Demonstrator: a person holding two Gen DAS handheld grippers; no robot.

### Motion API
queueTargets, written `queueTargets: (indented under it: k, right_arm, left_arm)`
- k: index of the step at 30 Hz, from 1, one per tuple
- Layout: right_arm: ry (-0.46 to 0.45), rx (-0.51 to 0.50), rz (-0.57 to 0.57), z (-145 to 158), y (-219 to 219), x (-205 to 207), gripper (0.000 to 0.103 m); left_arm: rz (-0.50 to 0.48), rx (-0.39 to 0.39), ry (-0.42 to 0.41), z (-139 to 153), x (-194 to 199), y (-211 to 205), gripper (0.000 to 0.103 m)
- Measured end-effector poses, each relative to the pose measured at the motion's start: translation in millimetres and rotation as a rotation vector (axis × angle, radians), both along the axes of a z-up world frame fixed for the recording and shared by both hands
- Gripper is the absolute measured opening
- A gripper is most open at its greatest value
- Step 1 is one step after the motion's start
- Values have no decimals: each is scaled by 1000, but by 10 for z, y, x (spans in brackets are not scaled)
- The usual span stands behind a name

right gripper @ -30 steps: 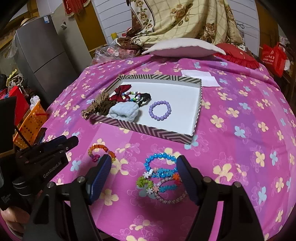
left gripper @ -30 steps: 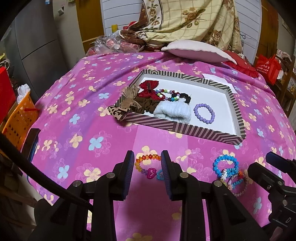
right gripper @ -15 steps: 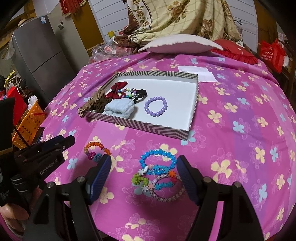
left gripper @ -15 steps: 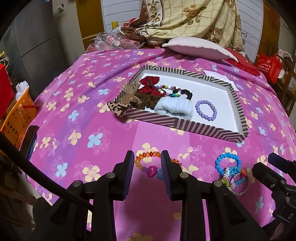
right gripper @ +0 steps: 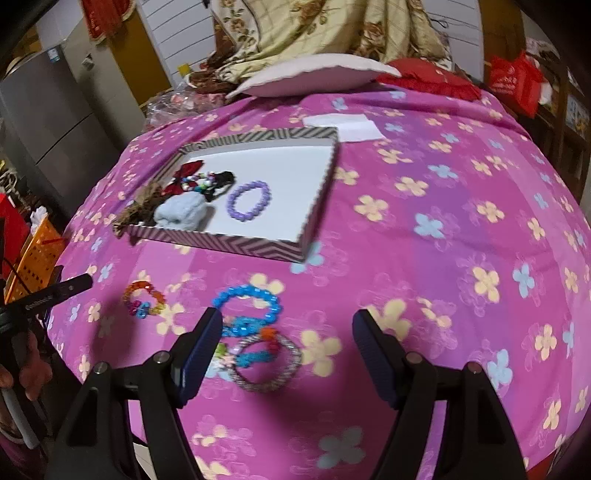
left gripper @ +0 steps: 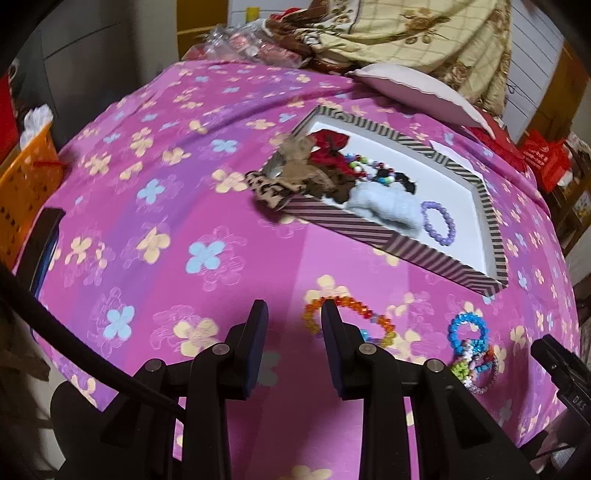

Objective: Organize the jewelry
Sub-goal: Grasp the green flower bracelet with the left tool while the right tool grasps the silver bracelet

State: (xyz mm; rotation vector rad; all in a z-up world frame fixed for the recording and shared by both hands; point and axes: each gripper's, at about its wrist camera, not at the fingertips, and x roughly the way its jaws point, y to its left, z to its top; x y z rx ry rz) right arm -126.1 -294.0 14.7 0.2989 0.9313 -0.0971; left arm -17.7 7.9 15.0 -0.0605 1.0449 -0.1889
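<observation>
A striped box (left gripper: 391, 242) (right gripper: 236, 245) on the pink flowered cloth holds a purple bead bracelet (left gripper: 438, 223) (right gripper: 249, 200), a pale blue scrunchie (right gripper: 181, 214), a red bow (left gripper: 330, 149) and brown hair ties. An orange bead bracelet (left gripper: 351, 319) (right gripper: 144, 297) lies on the cloth just right of my left gripper (left gripper: 293, 325), which is open a little and empty. A pile of blue and mixed bracelets (right gripper: 255, 328) (left gripper: 471, 350) lies at the left finger of my open, empty right gripper (right gripper: 288, 339).
A pink pillow (right gripper: 314, 74) and a floral blanket (right gripper: 332, 29) lie at the far end. A white paper (right gripper: 341, 127) lies behind the box. An orange basket (left gripper: 22, 177) and a grey fridge (right gripper: 44, 107) stand at the left.
Both views have swung: the left gripper moved left, so the orange bracelet now lies right of its jaws. The right gripper shifted right, with the bracelet pile now at its left finger.
</observation>
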Motion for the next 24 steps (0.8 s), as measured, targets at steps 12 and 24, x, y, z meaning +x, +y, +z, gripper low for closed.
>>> queueTargets:
  k: [12,24]
  right_arm:
    - [50,2,19,-274,-37,-39,69]
    - [41,14,-4,-247,-241,-145,69]
  left_arm:
    - [-219,-47,68,-80,-281,-475,52]
    - [-432,-92,179,-361,-412,-1375,61]
